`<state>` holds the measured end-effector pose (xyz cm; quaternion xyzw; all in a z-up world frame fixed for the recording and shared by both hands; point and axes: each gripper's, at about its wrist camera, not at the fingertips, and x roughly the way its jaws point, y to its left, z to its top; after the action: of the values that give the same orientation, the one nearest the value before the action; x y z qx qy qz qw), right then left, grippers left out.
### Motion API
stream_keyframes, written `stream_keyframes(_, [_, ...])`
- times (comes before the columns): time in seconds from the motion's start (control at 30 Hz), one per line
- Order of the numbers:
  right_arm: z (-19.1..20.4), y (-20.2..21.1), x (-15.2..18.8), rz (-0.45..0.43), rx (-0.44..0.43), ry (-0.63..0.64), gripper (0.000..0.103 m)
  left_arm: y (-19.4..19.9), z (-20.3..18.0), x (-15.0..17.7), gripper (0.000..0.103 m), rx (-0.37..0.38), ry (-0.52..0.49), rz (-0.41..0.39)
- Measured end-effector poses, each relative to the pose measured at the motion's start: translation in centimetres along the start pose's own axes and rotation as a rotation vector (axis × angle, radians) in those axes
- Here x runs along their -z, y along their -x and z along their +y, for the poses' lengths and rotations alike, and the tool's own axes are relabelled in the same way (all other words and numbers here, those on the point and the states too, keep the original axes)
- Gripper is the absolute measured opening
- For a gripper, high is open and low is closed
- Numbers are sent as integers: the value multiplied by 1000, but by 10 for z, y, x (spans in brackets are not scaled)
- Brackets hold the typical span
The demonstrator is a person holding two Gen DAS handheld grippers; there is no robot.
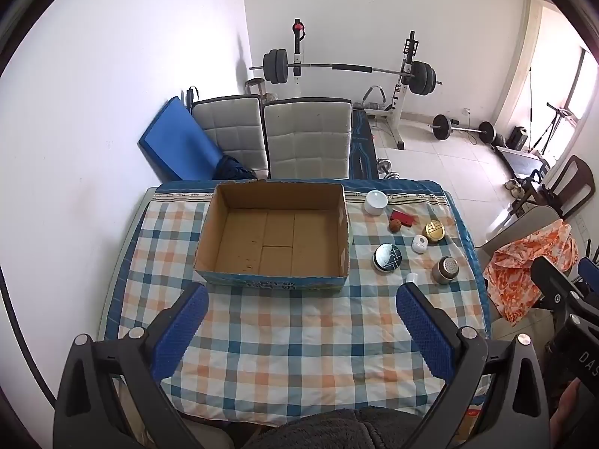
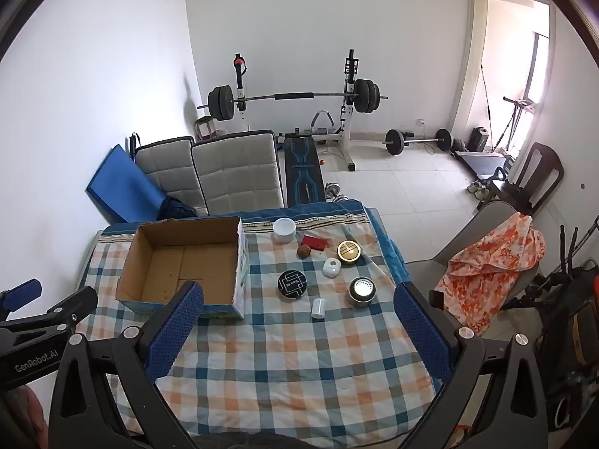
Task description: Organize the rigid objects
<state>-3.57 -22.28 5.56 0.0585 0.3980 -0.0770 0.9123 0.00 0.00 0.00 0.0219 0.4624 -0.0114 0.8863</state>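
- Right wrist view alone shows the small white cylinder [image 2: 318, 307] whole, lying between its jaws; the left view hides most of it.
- Left gripper [image 1: 301, 293] and right gripper [image 2: 297, 290]: jaws spread wide, grasping nothing, above the tabletop [image 2: 299, 366].
- Cardboard box [image 1: 275, 232] sits ahead of the left jaws.

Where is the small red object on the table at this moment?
In the right wrist view the red object lies on the checked cloth, right of the cardboard box, between the white round container and the gold-lidded jar, beside a brown ball.
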Motion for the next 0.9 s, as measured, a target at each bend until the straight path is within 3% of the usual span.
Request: stream_keyframes(0.9, [0, 5, -4, -21, 10, 9, 103, 14, 2, -11, 103, 1, 14, -34])
